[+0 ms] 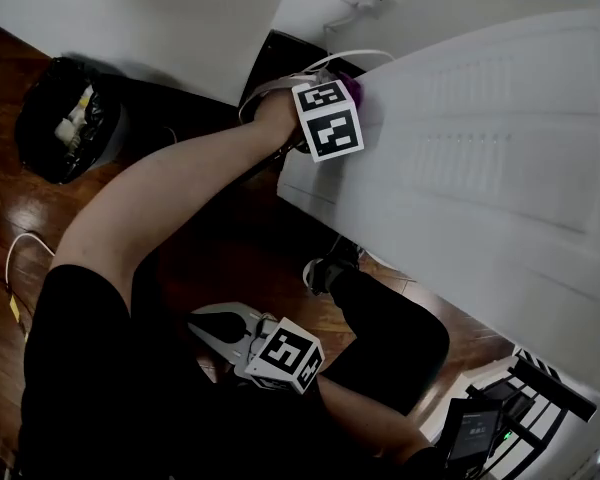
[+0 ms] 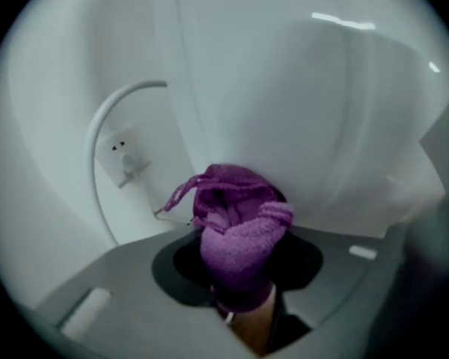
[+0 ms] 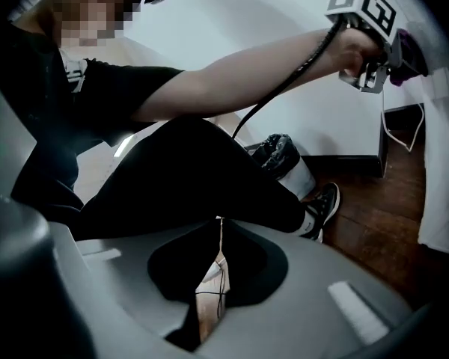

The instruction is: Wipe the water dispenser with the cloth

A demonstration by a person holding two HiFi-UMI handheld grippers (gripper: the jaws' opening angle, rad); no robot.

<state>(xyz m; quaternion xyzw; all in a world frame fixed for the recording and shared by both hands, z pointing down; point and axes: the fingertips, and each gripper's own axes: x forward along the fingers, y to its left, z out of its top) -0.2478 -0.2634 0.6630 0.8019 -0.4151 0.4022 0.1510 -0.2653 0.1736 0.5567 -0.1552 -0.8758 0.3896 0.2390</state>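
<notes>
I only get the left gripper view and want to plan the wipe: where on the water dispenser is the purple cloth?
Observer: The head view shows the cloth against a high corner of the water dispenser.
Operator: Is the other gripper busy?
Observer: No, the right gripper hangs low by the person's leg, tongs shut on nothing.
Operator: Anything on the floor?
Observer: A black-lined trash bin stands on the wood floor, apart from the dispenser.
</notes>
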